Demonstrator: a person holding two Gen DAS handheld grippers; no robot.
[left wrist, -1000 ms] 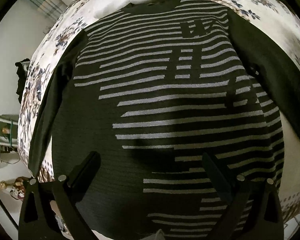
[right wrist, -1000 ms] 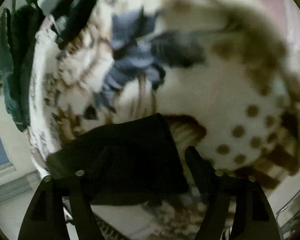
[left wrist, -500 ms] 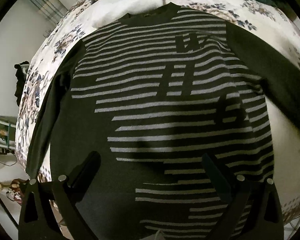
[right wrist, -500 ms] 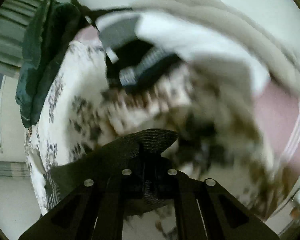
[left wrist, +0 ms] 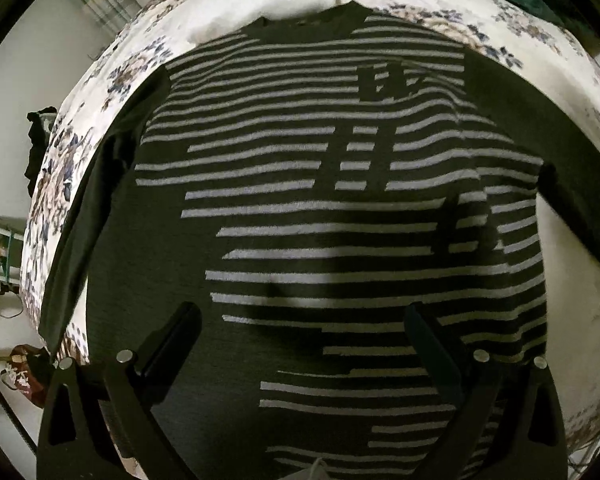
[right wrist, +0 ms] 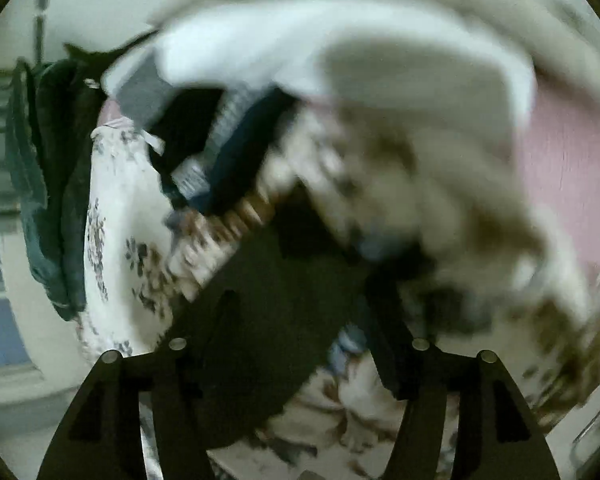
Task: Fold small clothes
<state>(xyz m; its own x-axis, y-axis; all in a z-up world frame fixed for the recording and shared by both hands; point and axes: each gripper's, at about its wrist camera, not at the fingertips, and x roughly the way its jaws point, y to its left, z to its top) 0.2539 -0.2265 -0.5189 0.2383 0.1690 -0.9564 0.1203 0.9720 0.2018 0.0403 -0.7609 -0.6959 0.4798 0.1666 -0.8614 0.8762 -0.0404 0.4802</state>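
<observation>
right gripper (right wrist: 300, 320) jaws just reopened, letting go the dark sleeve (right wrist: 268, 340) lying loose between them | left gripper (left wrist: 300, 340) spread, empty, above striped sweater (left wrist: 300, 208) flat on floral bed (left wrist: 420, 12) | sleeve tug looks finished; folding not yet begun

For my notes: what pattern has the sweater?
Dark with pale horizontal stripes; clearest in left wrist view.

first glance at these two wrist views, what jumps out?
The dark sweater with pale stripes fills the left wrist view, spread flat on the floral bedspread, collar at the top, under the open left gripper. The right view is motion-blurred: the right gripper, its jaws just opening, stands apart around a dark sleeve, a heap of clothes beyond.
</observation>
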